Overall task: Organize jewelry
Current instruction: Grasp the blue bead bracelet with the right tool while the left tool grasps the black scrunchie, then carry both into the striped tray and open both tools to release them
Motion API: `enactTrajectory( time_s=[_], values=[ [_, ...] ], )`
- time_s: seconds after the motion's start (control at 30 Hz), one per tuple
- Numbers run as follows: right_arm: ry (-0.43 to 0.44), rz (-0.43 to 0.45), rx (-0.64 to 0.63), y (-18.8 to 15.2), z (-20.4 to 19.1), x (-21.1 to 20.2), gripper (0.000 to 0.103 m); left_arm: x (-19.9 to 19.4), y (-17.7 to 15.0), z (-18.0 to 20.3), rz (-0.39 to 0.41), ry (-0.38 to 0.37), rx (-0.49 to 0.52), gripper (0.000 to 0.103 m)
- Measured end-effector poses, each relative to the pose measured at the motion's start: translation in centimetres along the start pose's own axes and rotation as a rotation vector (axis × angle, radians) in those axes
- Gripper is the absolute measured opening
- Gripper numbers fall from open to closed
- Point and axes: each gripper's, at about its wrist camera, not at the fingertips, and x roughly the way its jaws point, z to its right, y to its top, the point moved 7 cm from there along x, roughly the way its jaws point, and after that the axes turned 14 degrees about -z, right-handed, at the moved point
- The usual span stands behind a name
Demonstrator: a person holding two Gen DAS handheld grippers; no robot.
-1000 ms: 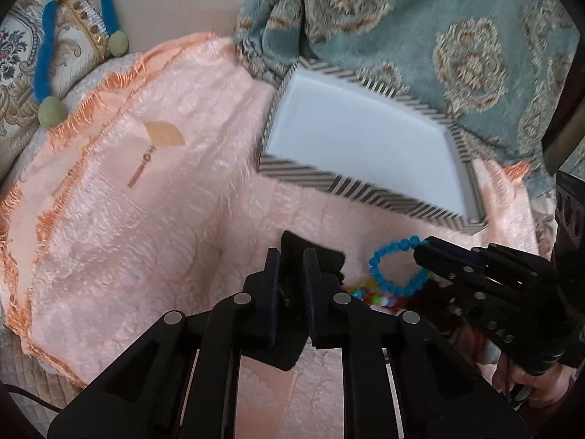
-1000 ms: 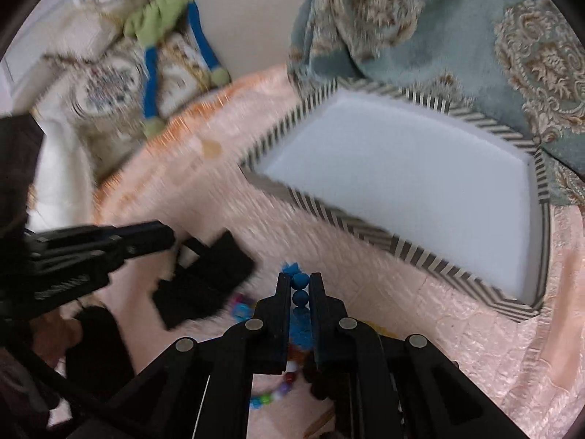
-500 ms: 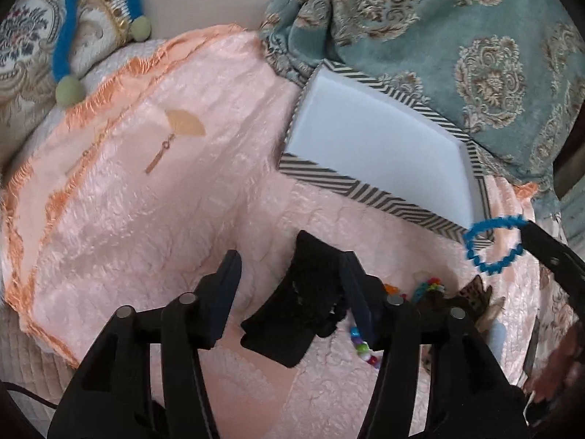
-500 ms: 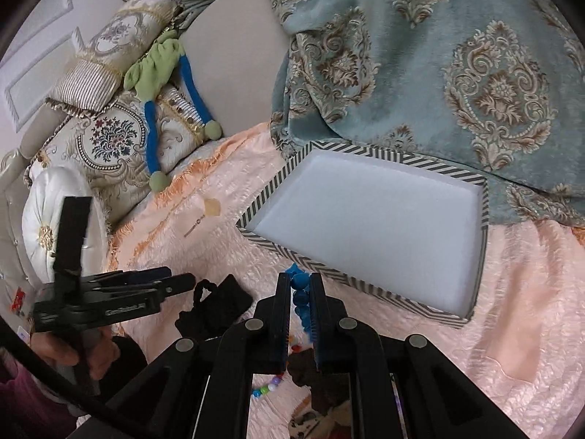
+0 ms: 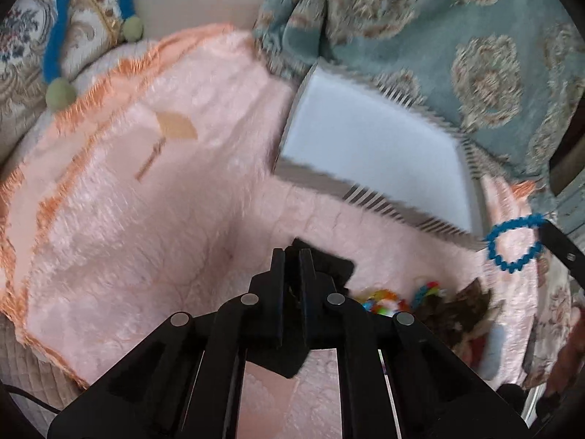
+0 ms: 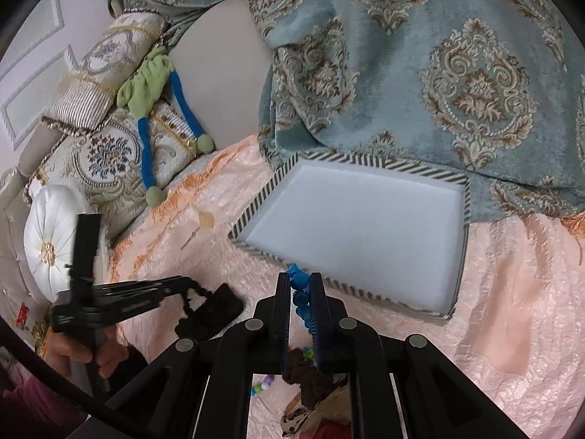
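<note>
A striped box with a white lining [image 5: 369,142] [image 6: 365,226] lies on the pink cloth. My right gripper [image 6: 300,285] is shut on a blue bead bracelet [image 6: 301,296], held above the cloth just before the box's near rim; the bracelet also shows in the left wrist view [image 5: 515,241]. My left gripper [image 5: 292,259] is shut on a black cloth pouch [image 5: 329,267], seen in the right wrist view [image 6: 212,311] hanging by its cord. Several loose coloured bead items [image 5: 384,298] lie on the cloth between the grippers.
A teal patterned blanket [image 6: 438,73] lies behind the box. Cushions and a green and blue soft toy [image 6: 153,84] are at the back left. A small fan-shaped earring [image 5: 172,131] lies on the pink cloth [image 5: 128,201]. Brown hair accessories [image 5: 464,303] lie near the beads.
The left gripper opened, then shut on the black pouch. The right gripper lifted the blue bracelet off the pile and carried it up towards the box.
</note>
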Motion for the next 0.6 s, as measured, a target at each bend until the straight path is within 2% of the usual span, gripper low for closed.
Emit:
enactTrajectory(
  time_s=[0.1, 0.2, 0.3, 0.47, 0.6],
  values=[
    [-0.012, 0.017, 0.013, 0.7, 0.5, -0.7, 0.009, -1.6, 0.7, 0.8, 0.03, -0.006, 0.017, 0.006],
    [-0.025, 0.027, 0.022, 1.1, 1.0, -1.2, 0.009, -2.7, 1.3, 1.4, 0.039, -0.043, 0.018, 0.006],
    [-0.05, 0.031, 0.032, 1.8, 1.9, -1.3, 0.009, -3.3, 2.3, 2.8, 0.063, -0.036, 0.037, 0.006],
    [-0.065, 0.01, 0.063, 2.6, 3.5, 0.3, 0.009, -3.4, 5.2, 4.7, 0.086, -0.037, 0.06, 0.006],
    [-0.063, -0.009, 0.083, 3.0, 4.6, 1.9, 0.009, -3.5, 6.7, 4.8, 0.098, -0.032, 0.066, 0.006]
  ],
)
